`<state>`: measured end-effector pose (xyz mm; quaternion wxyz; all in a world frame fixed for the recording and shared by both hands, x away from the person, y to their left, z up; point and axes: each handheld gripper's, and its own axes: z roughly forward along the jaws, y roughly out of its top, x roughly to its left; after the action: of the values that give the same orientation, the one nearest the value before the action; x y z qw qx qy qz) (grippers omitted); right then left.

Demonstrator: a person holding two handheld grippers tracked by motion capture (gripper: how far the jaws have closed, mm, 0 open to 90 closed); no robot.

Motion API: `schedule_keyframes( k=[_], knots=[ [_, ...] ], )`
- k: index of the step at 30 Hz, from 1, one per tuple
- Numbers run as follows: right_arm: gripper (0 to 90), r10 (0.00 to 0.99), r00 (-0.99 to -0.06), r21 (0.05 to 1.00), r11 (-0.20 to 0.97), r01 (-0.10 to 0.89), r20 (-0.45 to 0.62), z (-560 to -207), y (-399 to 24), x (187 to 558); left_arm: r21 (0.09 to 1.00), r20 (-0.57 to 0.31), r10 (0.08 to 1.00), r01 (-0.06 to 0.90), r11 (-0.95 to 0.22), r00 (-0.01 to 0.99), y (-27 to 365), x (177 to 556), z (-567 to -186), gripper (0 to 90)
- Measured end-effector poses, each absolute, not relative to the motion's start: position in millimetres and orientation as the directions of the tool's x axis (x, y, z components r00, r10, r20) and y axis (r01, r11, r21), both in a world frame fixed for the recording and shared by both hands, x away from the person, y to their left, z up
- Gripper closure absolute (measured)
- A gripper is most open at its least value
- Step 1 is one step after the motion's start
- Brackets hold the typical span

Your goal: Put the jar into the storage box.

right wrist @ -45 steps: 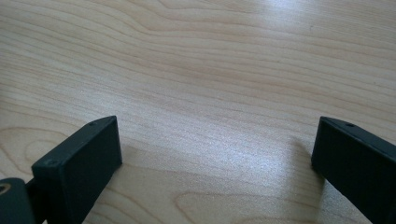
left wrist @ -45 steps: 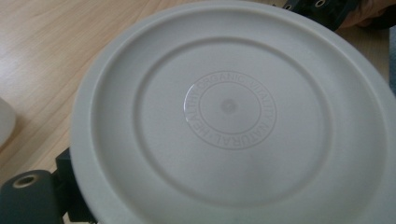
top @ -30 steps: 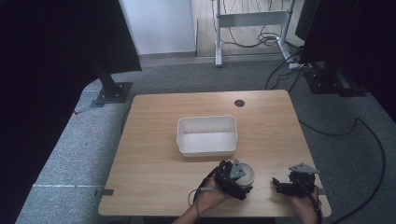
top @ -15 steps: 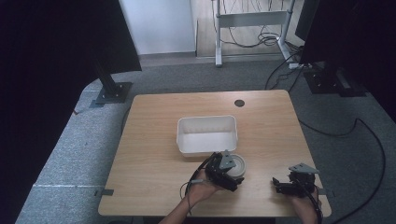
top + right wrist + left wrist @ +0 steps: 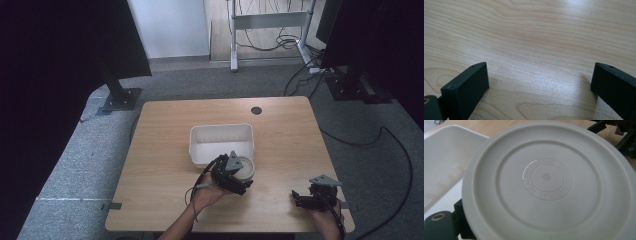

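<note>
Plate carried at the edge of the tub

Desk [image 5: 160, 150] first: a pale wooden top with a white rectangular tub [image 5: 221, 143] near its middle and bare wood around it. Just in front of the tub's near wall, the left gripper [image 5: 239, 176] holds a round grey plate [image 5: 244, 167], the plate sitting at the tub's near right corner as seen from above. In the left gripper view the plate [image 5: 549, 182] faces the camera with its underside, ringed with embossed lettering, and the tub [image 5: 446, 157] lies behind it to the left. The gripper looks clamped on the plate's rim, though one black jaw alone peeks out at the lower left. The right gripper [image 5: 305, 198] rests low near the desk's front right corner, well apart from the plate, its jaws spread wide over bare wood with nothing between them.

The grip seems to be on the rim alone, so the plate could swing or slip if the hand tilts further. Its lower edge could also catch the tub's near wall and knock the tub along the desk.

The bite point on the rim is hidden behind the plate. From above, the gripper body covers part of the plate, so whether it touches the tub cannot be told.
</note>
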<state>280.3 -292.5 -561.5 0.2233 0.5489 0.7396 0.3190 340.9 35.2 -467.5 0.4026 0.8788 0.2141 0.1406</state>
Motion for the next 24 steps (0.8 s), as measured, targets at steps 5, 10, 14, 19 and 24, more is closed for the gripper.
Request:
schedule_keyframes(
  k=[5, 10, 14, 19, 24],
  knots=[
    [1.1, 0.954, -0.298, 0.717, 0.194, 0.67, 0.02, -561.4, -292.5, 280.3, 0.77, 0.076, 0.509, 0.274, -0.576, 0.858, 44.7, 350.2, -461.0, 9.7],
    [1.1, 0.955, -0.297, 0.717, 0.194, 0.67, 0.02, -561.4, -292.5, 280.3, 0.773, 0.08, 0.532, 0.284, -0.567, 0.843, 53.4, 360.0, -456.5, 9.7],
    [1.1, 0.955, -0.297, 0.717, 0.193, 0.67, 0.02, -561.4, -292.4, 280.3, 0.77, 0.094, 0.549, 0.289, -0.569, 0.831, 58.4, 367.4, -455.1, 9.7],
    [1.1, 0.954, -0.298, 0.717, 0.194, 0.67, 0.02, -561.4, -292.5, 280.3, 0.77, 0.106, 0.573, 0.298, -0.565, 0.813, 62.9, 376.6, -456.1, 9.7],
    [1.1, 0.955, -0.297, 0.717, 0.194, 0.67, 0.02, -561.4, -292.5, 280.3, 0.77, 0.115, 0.598, 0.309, -0.558, 0.793, 64.9, 386.3, -458.9, 9.7]
  ],
)
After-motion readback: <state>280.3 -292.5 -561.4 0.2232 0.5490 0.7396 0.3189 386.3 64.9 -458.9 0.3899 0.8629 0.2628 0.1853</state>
